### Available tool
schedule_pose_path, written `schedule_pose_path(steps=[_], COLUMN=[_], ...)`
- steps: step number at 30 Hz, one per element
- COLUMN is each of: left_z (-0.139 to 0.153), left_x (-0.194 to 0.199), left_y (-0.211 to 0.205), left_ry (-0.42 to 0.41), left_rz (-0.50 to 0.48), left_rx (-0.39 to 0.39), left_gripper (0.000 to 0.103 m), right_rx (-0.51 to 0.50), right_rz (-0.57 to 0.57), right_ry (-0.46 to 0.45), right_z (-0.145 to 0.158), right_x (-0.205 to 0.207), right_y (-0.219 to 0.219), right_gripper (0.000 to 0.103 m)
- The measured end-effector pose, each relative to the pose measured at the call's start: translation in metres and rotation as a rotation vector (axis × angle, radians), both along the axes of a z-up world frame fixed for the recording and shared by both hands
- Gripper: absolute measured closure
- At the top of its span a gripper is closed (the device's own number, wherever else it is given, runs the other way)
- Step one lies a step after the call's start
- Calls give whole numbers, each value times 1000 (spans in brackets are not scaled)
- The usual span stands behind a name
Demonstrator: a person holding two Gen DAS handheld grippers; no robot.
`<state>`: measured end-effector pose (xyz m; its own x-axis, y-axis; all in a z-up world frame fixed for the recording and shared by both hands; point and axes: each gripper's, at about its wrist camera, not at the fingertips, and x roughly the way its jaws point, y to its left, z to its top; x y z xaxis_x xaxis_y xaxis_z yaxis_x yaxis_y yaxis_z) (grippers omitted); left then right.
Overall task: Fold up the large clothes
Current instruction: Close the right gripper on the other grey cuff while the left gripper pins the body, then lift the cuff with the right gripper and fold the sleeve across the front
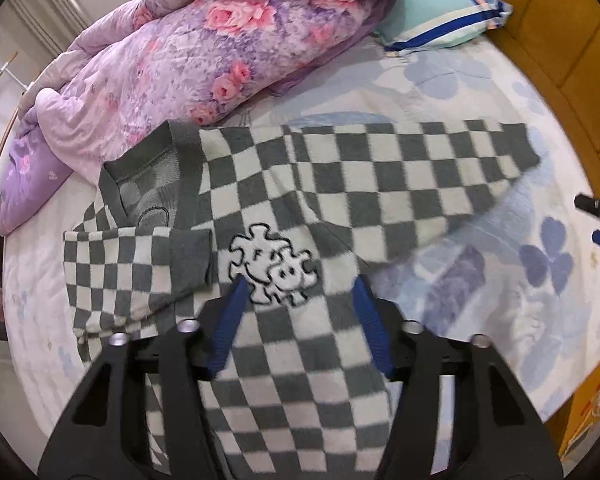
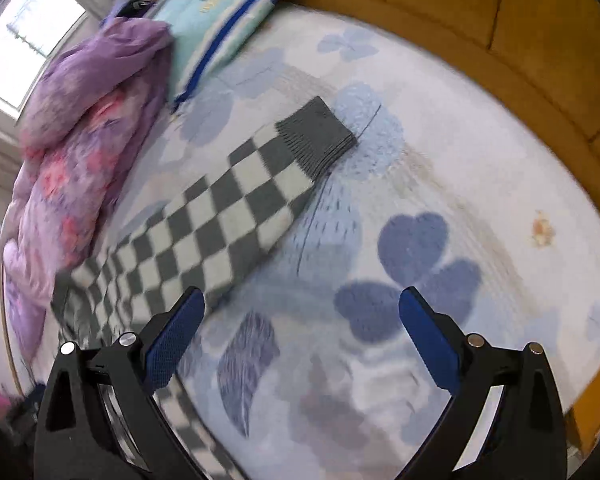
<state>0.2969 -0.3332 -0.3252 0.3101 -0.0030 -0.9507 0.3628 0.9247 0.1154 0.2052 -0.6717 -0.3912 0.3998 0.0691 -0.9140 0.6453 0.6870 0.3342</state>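
A grey-and-white checkered knit sweater point(image 1: 300, 208) lies flat on the bed, over a pale bedsheet printed with blue clover leaves point(image 1: 460, 80). From the left: its left sleeve point(image 1: 140, 264) is already folded across the chest, grey ribbed cuff resting beside the embroidered jigsaw-piece cartoon point(image 1: 272, 268). The grey ribbed collar point(image 1: 148, 168) sits above it. The right sleeve point(image 2: 236, 208) lies stretched straight out to the side, its grey ribbed cuff point(image 2: 316, 136) flat on the sheet, so that fold, and by my judgement the body fold after it, are left to do.

The left gripper point(image 1: 298, 300) hovers over the sweater's chest, its blue textured fingers point(image 1: 236, 312) parted with nothing pinched between them. The right gripper point(image 2: 300, 320) hangs over bare sheet just beside the outstretched sleeve, fingers spread wide and empty.

The knit looks thick, fuzzy and soft, likely to drape heavily. Behind lie a puffy quilted purple comforter with pink roses point(image 1: 204, 48) and a striped turquoise pillow point(image 1: 440, 12) against a padded tan headboard point(image 1: 540, 20).
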Motion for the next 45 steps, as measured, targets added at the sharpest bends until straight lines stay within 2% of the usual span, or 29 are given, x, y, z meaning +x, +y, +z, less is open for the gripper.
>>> schedule_pose_path(steps=[5,8,11,15,18,20,22,23,25,26,28,33,36,38,39,40,41,45], left_z=[-33,-58,-80,-101,-112,-120,-128,-132,-139,-145,-157,-177,-181,-180,-181,-181,-182,-183], left_x=[32,50,67,85,93,97,100,101,102,103,106,107,106,104,104,104,102,101], left_y=[15,21,25,23,16,12,9,8,6,6,4,4,0,-4,-6,-9,-10,-12], left_ry=[7,34,63,76,79,85,97,103,114,125,150,192,185,175,172,171,170,174], left_rz=[37,57,93,114,112,124,139,147,161,177,203,258,251,242,238,230,224,217], left_rx=[25,51,32,-3,-28,-38,-59,-78,-110,-128,-137,-157,-137,-119,-111,-103,-98,-105], left_gripper=[60,76,82,84,89,89,90,91,91,91,93,96,96,96,96,96,96,96], right_rx=[17,9,12,88,52,51,61,59,41,36,27,6,-12,94,160,198,213,190], right_rz=[-25,-21,-36,-56,-73,-87,-94,-99,-118,-123,-116,-83,-72,-119,-140,-157,-193,-207], right_ry=[26,25,31,-11,-14,-55,-71,-71,-59,-60,-79,-135,-84,-71,-74,-63,-33,-70], right_z=[-41,-61,-79,-92,-94,-94,-97,-100,-106,-107,-105,-88,-81,-89,-96,-102,-112,-125], right_x=[45,70,89,103,108,110,113,115,117,118,118,106,94,79,73,70,66,74], right_y=[-20,-30,-39,-46,-46,-47,-49,-50,-53,-54,-56,-57,-56,-64,-67,-69,-72,-74], right_gripper=[9,14,21,34,34,37,56,60,76,80,103,103,101,91,80,64,58,58])
